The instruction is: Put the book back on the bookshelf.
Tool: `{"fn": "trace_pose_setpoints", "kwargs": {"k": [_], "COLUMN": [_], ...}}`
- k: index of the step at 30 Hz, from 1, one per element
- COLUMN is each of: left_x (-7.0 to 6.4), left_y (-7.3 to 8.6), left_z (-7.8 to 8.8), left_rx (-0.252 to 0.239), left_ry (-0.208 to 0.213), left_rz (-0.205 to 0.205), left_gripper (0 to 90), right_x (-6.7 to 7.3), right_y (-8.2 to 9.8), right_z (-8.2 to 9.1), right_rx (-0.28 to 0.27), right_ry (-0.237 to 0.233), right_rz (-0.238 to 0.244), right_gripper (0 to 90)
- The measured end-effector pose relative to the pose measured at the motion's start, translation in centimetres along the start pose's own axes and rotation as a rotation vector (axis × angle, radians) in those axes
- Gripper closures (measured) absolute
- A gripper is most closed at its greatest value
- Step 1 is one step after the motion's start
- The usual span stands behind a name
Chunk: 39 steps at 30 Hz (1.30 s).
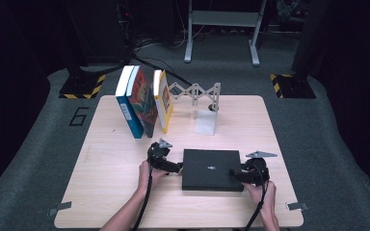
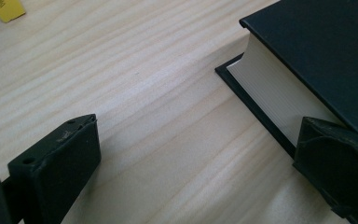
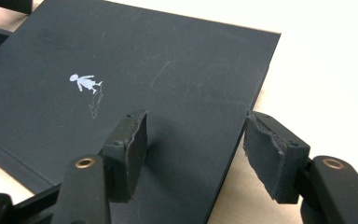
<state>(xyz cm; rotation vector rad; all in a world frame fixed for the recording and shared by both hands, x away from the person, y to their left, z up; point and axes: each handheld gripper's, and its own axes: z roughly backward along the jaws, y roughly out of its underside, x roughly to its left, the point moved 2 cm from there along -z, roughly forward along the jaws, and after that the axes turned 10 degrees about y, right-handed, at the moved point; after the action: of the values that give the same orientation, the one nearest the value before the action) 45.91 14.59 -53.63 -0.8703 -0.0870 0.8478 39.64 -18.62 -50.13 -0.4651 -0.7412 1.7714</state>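
Black book flanked by both grippers

Black book point(image 1: 211, 168) lies flat near the front middle of the desk point(image 1: 106, 159), cover up. The left hand-held gripper point(image 2: 191, 154) sits at its left edge with jaws spread wide: one pad rests against the page block, the other stands well apart over bare wood, so nothing is clamped. The right hand-held gripper point(image 3: 193, 154) straddles the book's right edge, one jaw over the cover and one just outside it, gaping and not pressing. Behind stand three upright books point(image 1: 144, 101) beside a folding rack point(image 1: 200, 94).

This looks like the lining-up step before a lift. Next, each gripper probably needs one jaw under the board and one on top, then a firm squeeze.
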Motion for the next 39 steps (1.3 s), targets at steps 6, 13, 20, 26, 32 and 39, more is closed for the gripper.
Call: {"fn": "trace_pose_setpoints", "kwargs": {"k": [6, 13, 20, 26, 32, 39], "left_x": [-0.4, -2.4, -4.1, -4.9, -5.7, -5.7], "left_y": [2.2, 4.6, 5.7, 6.0, 5.9, 5.1], "left_z": [2.4, 3.7, 4.1, 3.8, 3.2, 2.5], "left_rx": [-0.027, -0.059, -0.065, -0.057, -0.048, -0.036], "left_ry": [0.013, 0.052, 0.104, 0.129, 0.147, 0.128], "left_rz": [-0.007, -0.038, -0.062, -0.071, -0.091, -0.103], "left_gripper": [0.1, 0.1, 0.1, 0.1, 0.0, 0.0], "right_x": [-0.2, 0.1, 0.6, 0.8, 0.9, 0.6], "right_y": [-1.6, -4.0, -5.7, -6.3, -6.2, -5.3], "right_z": [-0.4, -2.3, -4.1, -4.7, -5.3, -4.7], "right_rx": [-0.021, -0.013, 0.025, 0.029, 0.022, 0.012], "right_ry": [-0.012, -0.018, -0.027, -0.02, 0.004, 0.006], "right_rz": [0.033, 0.097, 0.112, 0.131, 0.132, 0.129], "right_gripper": [31.6, 24.7, 21.7, 22.1, 23.0, 25.8]}}
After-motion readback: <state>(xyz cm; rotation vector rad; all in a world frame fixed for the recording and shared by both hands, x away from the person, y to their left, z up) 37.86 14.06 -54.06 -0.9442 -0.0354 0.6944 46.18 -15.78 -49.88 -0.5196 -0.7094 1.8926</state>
